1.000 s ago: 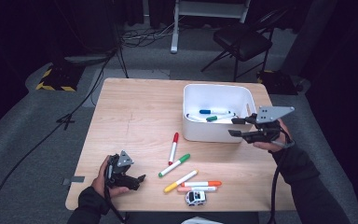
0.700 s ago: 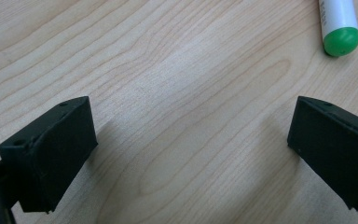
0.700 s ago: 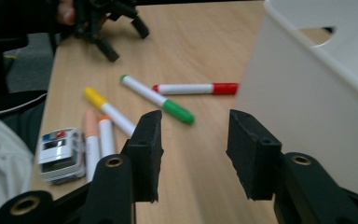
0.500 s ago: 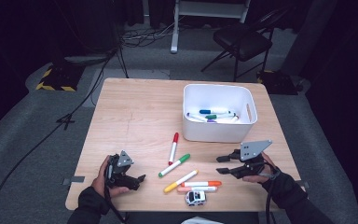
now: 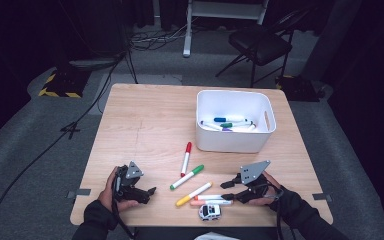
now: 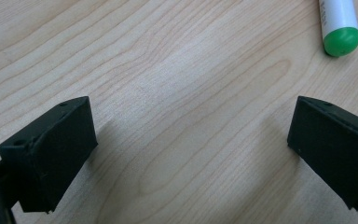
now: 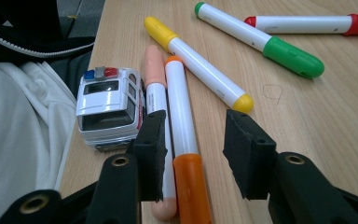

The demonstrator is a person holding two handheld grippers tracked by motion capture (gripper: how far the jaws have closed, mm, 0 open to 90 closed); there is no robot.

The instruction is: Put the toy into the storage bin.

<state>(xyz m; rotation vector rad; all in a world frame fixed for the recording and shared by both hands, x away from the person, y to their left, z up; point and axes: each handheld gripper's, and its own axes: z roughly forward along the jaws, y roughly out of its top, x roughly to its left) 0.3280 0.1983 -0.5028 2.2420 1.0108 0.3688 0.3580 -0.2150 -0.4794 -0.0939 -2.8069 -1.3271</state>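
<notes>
Right hand-held gripper (image 5: 228,190) low at orange marker (image 5: 211,197), toy car (image 5: 209,211) just beside; jaws closing

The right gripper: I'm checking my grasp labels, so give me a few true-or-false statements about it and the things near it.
1. The right gripper has the orange marker between its jaws. True.
2. The toy car lies in the bin. False: it stands on the table, beside the peach marker.
3. The left gripper holds the green marker. False: its jaws are open over bare wood.
4. Markers lie in the bin. True.
</notes>
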